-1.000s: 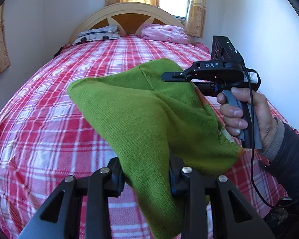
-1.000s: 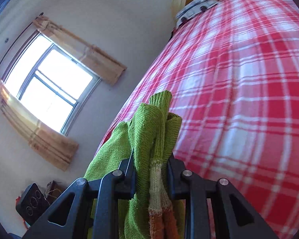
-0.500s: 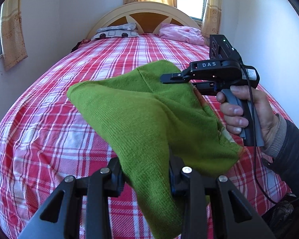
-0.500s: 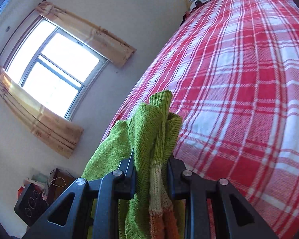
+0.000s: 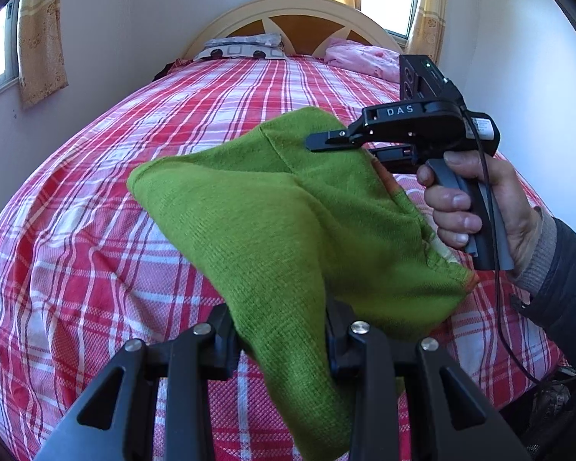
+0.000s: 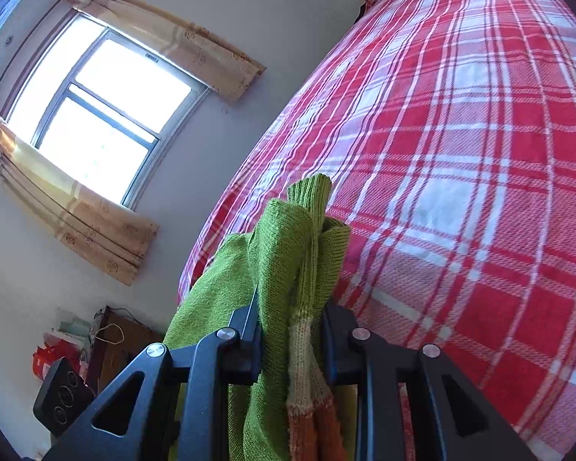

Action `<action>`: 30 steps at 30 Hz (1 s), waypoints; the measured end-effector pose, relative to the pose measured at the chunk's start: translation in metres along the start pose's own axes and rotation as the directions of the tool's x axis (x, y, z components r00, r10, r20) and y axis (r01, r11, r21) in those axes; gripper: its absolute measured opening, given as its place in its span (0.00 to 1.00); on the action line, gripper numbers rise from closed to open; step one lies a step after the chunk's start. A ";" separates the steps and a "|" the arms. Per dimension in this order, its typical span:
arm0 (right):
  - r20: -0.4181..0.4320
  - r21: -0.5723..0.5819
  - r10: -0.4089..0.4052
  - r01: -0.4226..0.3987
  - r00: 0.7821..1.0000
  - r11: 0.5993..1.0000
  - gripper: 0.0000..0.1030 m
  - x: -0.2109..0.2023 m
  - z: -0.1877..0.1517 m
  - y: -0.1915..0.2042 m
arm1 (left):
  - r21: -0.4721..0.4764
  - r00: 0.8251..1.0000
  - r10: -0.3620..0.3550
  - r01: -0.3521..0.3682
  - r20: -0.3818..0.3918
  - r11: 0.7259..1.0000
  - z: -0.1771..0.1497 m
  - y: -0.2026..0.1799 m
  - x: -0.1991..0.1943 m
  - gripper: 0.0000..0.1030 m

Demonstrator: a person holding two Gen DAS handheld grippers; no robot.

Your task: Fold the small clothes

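Observation:
A small green knitted sweater (image 5: pixel 272 226) with cream and orange stripes at one edge hangs in the air above the red plaid bed (image 5: pixel 96 207). My left gripper (image 5: pixel 282 342) is shut on a bunched green part of it at the bottom of the left wrist view. To the right, a hand holds my right gripper (image 5: pixel 349 148), which pinches the sweater's far edge. In the right wrist view the right gripper (image 6: pixel 290 338) is shut on gathered folds of the sweater (image 6: pixel 288 261), striped band showing between the fingers.
The bed's plaid cover (image 6: pixel 460 192) spreads wide below. Two pillows (image 5: pixel 245 48) and a pink one (image 5: pixel 361 57) lie at the wooden headboard (image 5: pixel 299 19). A curtained window (image 6: pixel 96 115) is on the wall; a dark cabinet with clutter (image 6: pixel 107 342) stands beside the bed.
Both grippers have carried the sweater along over the bed and slightly lower, turning a little; more of the headboard and the left window show. Both grips are unchanged.

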State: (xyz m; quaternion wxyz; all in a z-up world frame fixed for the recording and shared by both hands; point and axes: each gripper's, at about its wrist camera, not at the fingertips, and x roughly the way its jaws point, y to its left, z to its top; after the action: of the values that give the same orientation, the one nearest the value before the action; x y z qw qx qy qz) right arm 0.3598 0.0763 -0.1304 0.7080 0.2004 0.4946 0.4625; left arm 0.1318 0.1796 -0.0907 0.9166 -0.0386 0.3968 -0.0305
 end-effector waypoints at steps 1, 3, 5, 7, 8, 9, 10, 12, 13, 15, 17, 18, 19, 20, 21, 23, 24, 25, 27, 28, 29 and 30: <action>0.000 0.001 -0.002 0.002 1.000 1.000 0.24 0.002 0.000 0.000 | -0.007 1.000 -0.004 0.004 -0.003 1.000 -0.002 0.001 0.001 0.33; 0.002 0.007 -0.009 0.009 1.000 1.000 0.24 0.002 -0.001 -0.003 | -0.011 1.000 -0.006 0.006 -0.003 1.000 -0.005 0.002 0.003 0.33; 0.004 0.017 -0.020 0.019 1.000 1.000 0.24 0.003 0.001 -0.005 | -0.009 1.000 -0.004 0.004 -0.006 1.000 -0.007 0.002 0.005 0.33; 0.004 0.025 -0.027 0.027 1.000 0.999 0.24 0.002 0.000 -0.009 | 0.001 1.000 0.005 -0.005 -0.012 1.000 -0.010 0.000 0.008 0.34; 0.005 0.025 -0.030 0.030 1.000 0.999 0.24 -0.001 -0.001 -0.012 | 0.006 1.000 0.009 -0.009 -0.015 1.000 -0.012 0.000 0.009 0.34; 0.005 0.024 -0.035 0.035 0.999 0.999 0.24 -0.001 -0.002 -0.013 | 0.009 1.000 0.014 -0.014 -0.020 1.000 -0.013 0.000 0.011 0.35; 0.005 0.025 -0.039 0.039 0.999 0.999 0.24 -0.001 -0.002 -0.014 | 0.006 1.000 0.014 -0.014 -0.023 1.000 -0.014 0.000 0.012 0.36; 0.007 0.029 -0.044 0.044 0.999 0.999 0.24 -0.001 -0.003 -0.014 | -0.001 0.999 0.015 -0.015 -0.031 1.000 -0.016 0.001 0.014 0.39; 0.008 0.026 -0.051 0.051 0.999 0.998 0.24 -0.001 -0.003 -0.014 | -0.004 0.999 0.016 -0.016 -0.037 1.000 -0.017 0.002 0.015 0.40; 0.008 0.019 -0.068 0.068 0.998 0.998 0.24 -0.002 -0.004 -0.014 | -0.002 0.999 0.025 -0.025 -0.043 1.000 -0.019 0.003 0.017 0.48; 0.007 0.013 -0.097 0.097 0.995 0.995 0.24 -0.003 -0.006 -0.016 | 0.001 0.999 0.032 -0.032 -0.042 0.999 -0.019 0.002 0.017 0.50; 0.005 0.003 -0.120 0.120 0.993 0.993 0.25 -0.002 -0.008 -0.015 | 0.005 0.999 0.036 -0.035 -0.041 0.999 -0.020 0.002 0.017 0.51; 0.005 -0.008 -0.137 0.138 0.990 0.990 0.25 -0.002 -0.009 -0.015 | 0.012 0.998 0.042 -0.042 -0.040 0.999 -0.020 0.001 0.017 0.53; 0.005 -0.018 -0.158 0.158 0.987 0.987 0.25 -0.002 -0.010 -0.015 | 0.020 0.998 0.050 -0.049 -0.039 0.999 -0.019 0.000 0.016 0.56; 0.006 -0.020 -0.167 0.167 0.986 0.986 0.26 -0.001 -0.010 -0.015 | 0.031 0.997 0.061 -0.060 -0.038 0.998 -0.018 -0.002 0.015 0.57; 0.011 -0.023 -0.173 0.173 0.985 0.985 0.26 -0.004 -0.011 -0.016 | 0.053 0.997 0.073 -0.071 -0.039 0.996 -0.016 -0.004 0.012 0.58; 0.012 -0.024 -0.176 0.176 0.984 0.984 0.27 -0.005 -0.011 -0.016 | 0.064 0.996 0.082 -0.079 -0.039 0.995 -0.015 -0.005 0.009 0.60; 0.011 -0.028 -0.182 0.182 0.983 0.983 0.27 -0.005 -0.011 -0.015 | 0.067 0.995 0.087 -0.084 -0.039 0.994 -0.014 -0.004 0.007 0.61; 0.010 -0.042 -0.196 0.197 0.980 0.980 0.27 -0.007 -0.012 -0.014 | 0.069 0.995 0.097 -0.094 -0.034 0.993 -0.011 -0.002 0.000 0.69; 0.010 -0.049 -0.200 0.201 0.980 0.978 0.28 -0.009 -0.013 -0.013 | 0.072 0.994 0.106 -0.104 -0.020 0.992 -0.009 0.000 -0.007 0.71; 0.013 -0.062 -0.208 0.208 0.978 0.976 0.28 -0.011 -0.015 -0.012 | 0.072 0.993 0.117 -0.117 -0.001 0.991 -0.008 0.002 -0.014 0.78; 0.015 -0.074 -0.220 0.220 0.975 0.973 0.28 -0.012 -0.016 -0.010 | 0.068 0.992 0.125 -0.126 0.013 0.990 -0.007 0.004 -0.019 0.84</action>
State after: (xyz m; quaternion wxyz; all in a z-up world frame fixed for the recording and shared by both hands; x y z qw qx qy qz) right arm 0.3494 0.0584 -0.1389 0.7637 0.1191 0.4934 0.3988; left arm 0.1144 0.1852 -0.0821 0.9193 0.0177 0.3930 0.0140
